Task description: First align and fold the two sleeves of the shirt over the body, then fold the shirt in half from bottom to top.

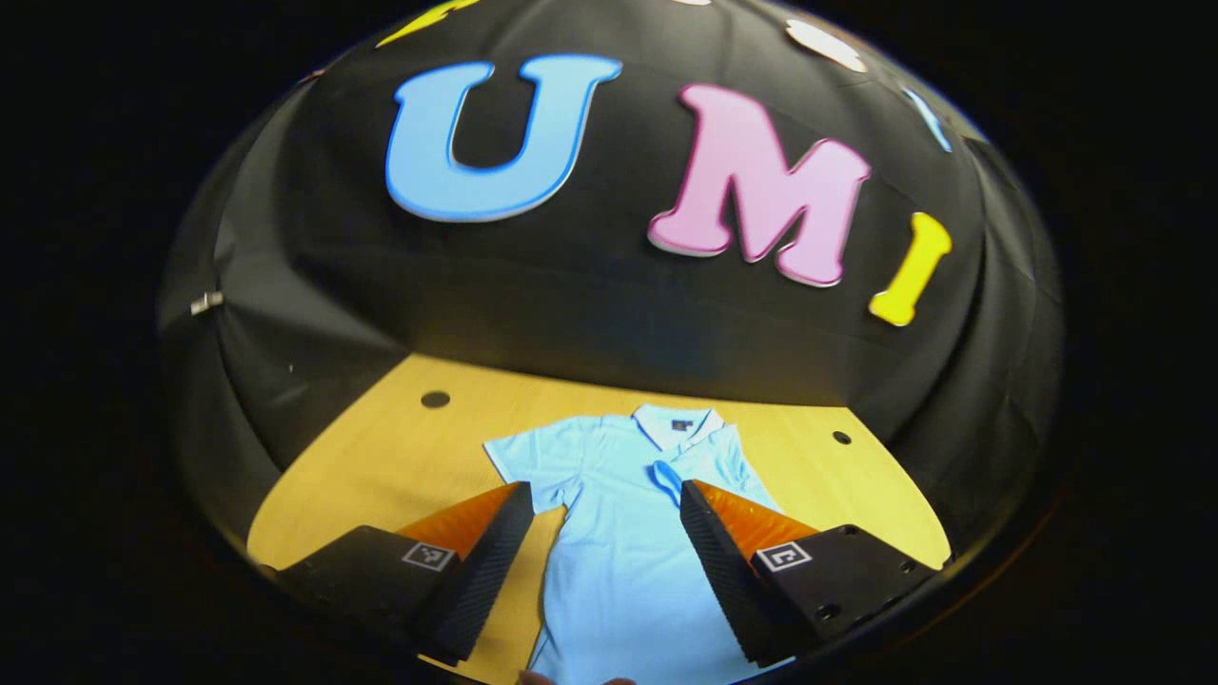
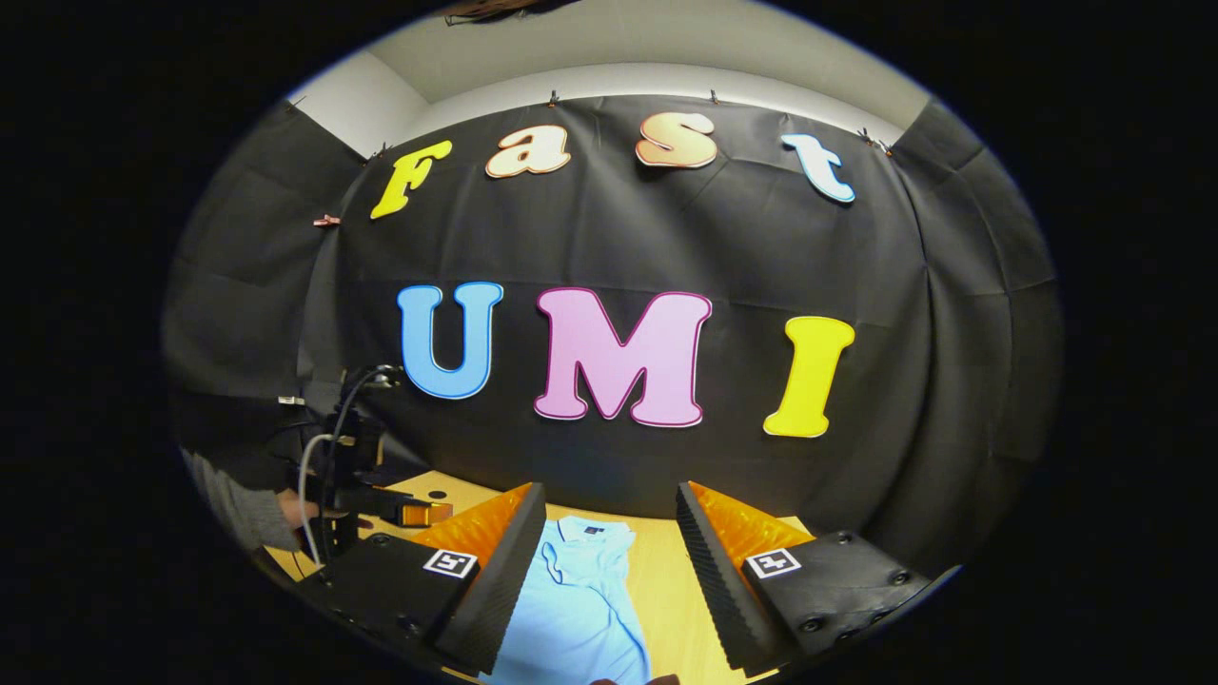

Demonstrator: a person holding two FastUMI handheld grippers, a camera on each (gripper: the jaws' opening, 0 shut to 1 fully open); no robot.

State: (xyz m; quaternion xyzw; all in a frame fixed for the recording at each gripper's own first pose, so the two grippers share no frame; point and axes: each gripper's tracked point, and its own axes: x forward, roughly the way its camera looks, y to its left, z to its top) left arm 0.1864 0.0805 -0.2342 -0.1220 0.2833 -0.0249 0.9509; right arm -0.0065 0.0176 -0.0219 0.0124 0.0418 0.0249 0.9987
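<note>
Shirt (image 1: 618, 533) flat on wooden table (image 1: 381, 466); black cloth wall (image 1: 571, 304) behind

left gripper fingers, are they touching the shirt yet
Cannot tell: in the left gripper view the open left gripper frames the shirt, but height above it is unclear.

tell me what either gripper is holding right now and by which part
Nothing is held. The left gripper and the right gripper are both open above the light blue polo shirt, which lies flat on the wooden table.
</note>
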